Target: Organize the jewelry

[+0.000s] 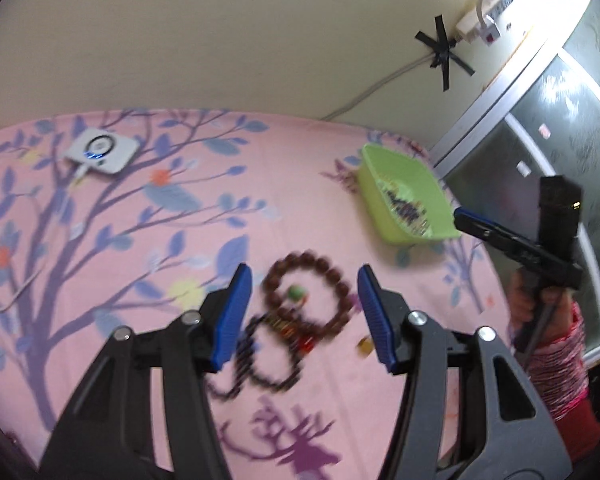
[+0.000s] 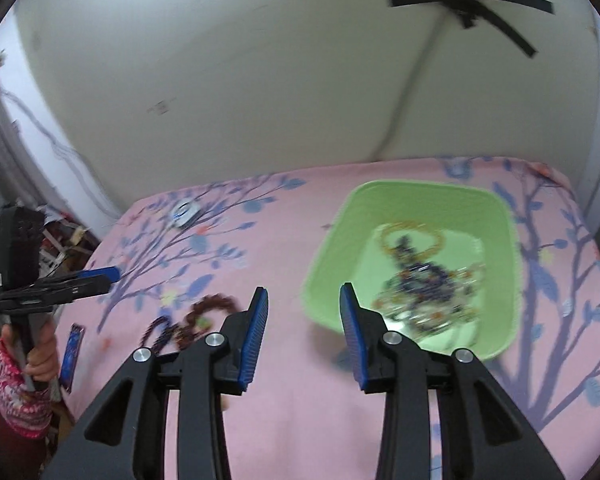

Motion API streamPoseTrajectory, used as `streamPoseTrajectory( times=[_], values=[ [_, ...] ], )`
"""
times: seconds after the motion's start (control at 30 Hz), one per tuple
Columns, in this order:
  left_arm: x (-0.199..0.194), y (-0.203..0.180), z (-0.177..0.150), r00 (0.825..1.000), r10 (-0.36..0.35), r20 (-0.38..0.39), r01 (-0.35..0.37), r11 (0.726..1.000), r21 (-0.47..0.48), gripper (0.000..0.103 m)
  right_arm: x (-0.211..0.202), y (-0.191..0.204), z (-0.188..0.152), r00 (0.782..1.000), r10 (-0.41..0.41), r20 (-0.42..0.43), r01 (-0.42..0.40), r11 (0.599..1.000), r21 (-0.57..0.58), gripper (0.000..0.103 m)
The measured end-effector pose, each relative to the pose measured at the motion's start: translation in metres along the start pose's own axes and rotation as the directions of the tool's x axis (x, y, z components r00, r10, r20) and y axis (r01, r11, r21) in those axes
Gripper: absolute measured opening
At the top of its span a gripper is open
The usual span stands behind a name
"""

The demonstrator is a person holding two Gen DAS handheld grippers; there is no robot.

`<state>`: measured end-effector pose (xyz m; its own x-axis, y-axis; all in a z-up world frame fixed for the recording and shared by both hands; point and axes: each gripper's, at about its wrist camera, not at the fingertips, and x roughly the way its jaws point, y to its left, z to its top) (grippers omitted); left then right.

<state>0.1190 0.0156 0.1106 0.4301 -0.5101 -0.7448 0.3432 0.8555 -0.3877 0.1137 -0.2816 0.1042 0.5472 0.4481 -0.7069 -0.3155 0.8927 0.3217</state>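
Observation:
A brown bead bracelet (image 1: 306, 294) with a green bead (image 1: 296, 292) lies on the pink sheet, overlapping a dark bead bracelet (image 1: 274, 360). My left gripper (image 1: 304, 312) is open and empty, its blue pads either side of the bracelets, above them. A green tray (image 1: 404, 196) holds several pieces of jewelry (image 1: 406, 210). In the right wrist view my right gripper (image 2: 303, 328) is open and empty, just left of the green tray (image 2: 416, 264) with jewelry (image 2: 424, 284) in it. The bracelets (image 2: 196, 320) lie to its left.
A white square device (image 1: 100, 152) with a cable lies at the bed's far left. A small gold piece (image 1: 365, 347) lies by the left gripper's right pad. A blue flat item (image 2: 73, 356) lies at the bed's left edge. A glass door (image 1: 560, 128) stands on the right.

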Motion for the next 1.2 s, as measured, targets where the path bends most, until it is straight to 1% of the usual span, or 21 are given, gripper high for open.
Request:
streamPoseTrajectory(
  times=[0.1, 0.17, 0.2, 0.27, 0.33, 0.4, 0.43, 0.5, 0.6, 0.67, 0.7, 0.73, 0.77, 0.8, 0.83, 0.9, 1.0, 1.03, 1.1, 1.13, 1.2],
  values=[
    [-0.006, 0.010, -0.019, 1.000, 0.026, 0.001, -0.026, 1.000, 0.012, 0.053, 0.014, 0.023, -0.018, 0.998, 0.057, -0.040, -0.057, 0.998, -0.010, 0.012],
    [-0.007, 0.020, -0.031, 0.999, 0.053, 0.000, -0.053, 0.998, 0.017, 0.053, 0.028, 0.038, -0.029, 0.995, 0.074, -0.068, -0.076, 0.997, -0.026, 0.012],
    [-0.007, 0.025, -0.035, 0.998, 0.056, 0.000, -0.056, 0.998, 0.010, 0.053, 0.038, 0.048, -0.034, 0.994, 0.080, -0.081, -0.084, 0.995, -0.051, 0.010],
    [-0.006, 0.032, -0.042, 0.999, 0.036, 0.002, -0.036, 0.999, -0.010, 0.052, 0.053, 0.064, -0.038, 0.992, 0.078, -0.102, -0.087, 0.993, -0.079, 0.002],
    [-0.005, 0.031, -0.046, 1.000, 0.012, 0.015, -0.012, 1.000, -0.008, 0.052, 0.069, 0.078, -0.039, 0.988, 0.092, -0.121, -0.103, 0.991, -0.085, 0.001],
    [0.000, 0.023, -0.050, 1.000, -0.009, 0.013, 0.009, 1.000, 0.013, 0.052, 0.085, 0.089, -0.036, 0.986, 0.092, -0.138, -0.106, 0.989, -0.099, 0.001],
    [0.006, 0.017, -0.052, 0.999, -0.033, -0.002, 0.034, 0.999, 0.028, 0.053, 0.093, 0.092, -0.034, 0.985, 0.095, -0.147, -0.110, 0.989, -0.098, 0.001],
    [0.016, 0.009, -0.052, 0.998, -0.064, -0.026, 0.065, 0.998, 0.019, 0.052, 0.109, 0.096, -0.034, 0.982, 0.094, -0.162, -0.111, 0.989, -0.094, 0.001],
    [0.040, 0.005, -0.047, 0.989, -0.125, -0.081, 0.122, 0.992, -0.039, 0.052, 0.128, 0.095, -0.035, 0.979, 0.086, -0.184, -0.105, 0.990, -0.095, 0.001],
    [0.057, 0.006, -0.044, 0.989, -0.098, -0.108, 0.091, 0.993, -0.070, 0.051, 0.138, 0.093, -0.036, 0.978, 0.077, -0.192, -0.098, 0.990, -0.101, 0.001],
    [0.063, 0.008, -0.044, 0.988, -0.097, -0.120, 0.087, 0.992, -0.087, 0.051, 0.143, 0.091, -0.038, 0.977, 0.076, -0.200, -0.098, 0.990, -0.105, 0.001],
    [0.068, 0.012, -0.045, 0.985, -0.107, -0.133, 0.094, 0.990, -0.105, 0.043, 0.145, 0.090, -0.039, 0.978, 0.085, -0.192, -0.108, 0.988, -0.114, 0.000],
    [0.075, 0.017, -0.047, 0.978, -0.135, -0.157, 0.113, 0.984, -0.141, 0.033, 0.145, 0.089, -0.039, 0.979, 0.085, -0.185, -0.110, 0.986, -0.128, 0.000],
    [0.081, 0.021, -0.049, 0.972, -0.153, -0.179, 0.124, 0.979, -0.164, 0.012, 0.146, 0.088, -0.039, 0.979, 0.087, -0.186, -0.113, 0.985, -0.132, 0.000],
    [0.085, 0.024, -0.051, 0.968, -0.161, -0.194, 0.127, 0.976, -0.178, 0.003, 0.145, 0.086, -0.039, 0.978, 0.092, -0.187, -0.117, 0.985, -0.125, 0.000],
    [0.084, 0.032, -0.053, 0.968, -0.168, -0.185, 0.128, 0.969, -0.211, 0.001, 0.141, 0.084, -0.038, 0.981, 0.083, -0.175, -0.106, 0.986, -0.129, 0.000],
    [0.069, 0.043, -0.047, 0.971, -0.203, -0.129, 0.163, 0.950, -0.268, 0.000, 0.127, 0.079, -0.036, 0.985, 0.103, -0.141, -0.119, 0.987, -0.110, 0.000],
    [0.063, 0.044, -0.045, 0.973, -0.200, -0.113, 0.164, 0.949, -0.270, 0.000, 0.120, 0.078, -0.036, 0.985, 0.114, -0.129, -0.128, 0.986, -0.103, 0.000],
    [0.052, 0.039, -0.041, 0.982, -0.163, -0.091, 0.138, 0.963, -0.232, 0.000, 0.111, 0.076, -0.035, 0.986, 0.121, -0.112, -0.132, 0.986, -0.099, 0.000],
    [0.045, 0.033, -0.040, 0.989, -0.125, -0.075, 0.108, 0.974, -0.200, 0.000, 0.105, 0.075, -0.035, 0.986, 0.127, -0.104, -0.136, 0.986, -0.093, 0.000],
    [0.036, 0.021, -0.039, 0.997, -0.063, -0.046, 0.057, 0.992, -0.117, 0.003, 0.096, 0.073, -0.037, 0.986, 0.138, -0.089, -0.145, 0.986, -0.082, 0.000]
  ],
)
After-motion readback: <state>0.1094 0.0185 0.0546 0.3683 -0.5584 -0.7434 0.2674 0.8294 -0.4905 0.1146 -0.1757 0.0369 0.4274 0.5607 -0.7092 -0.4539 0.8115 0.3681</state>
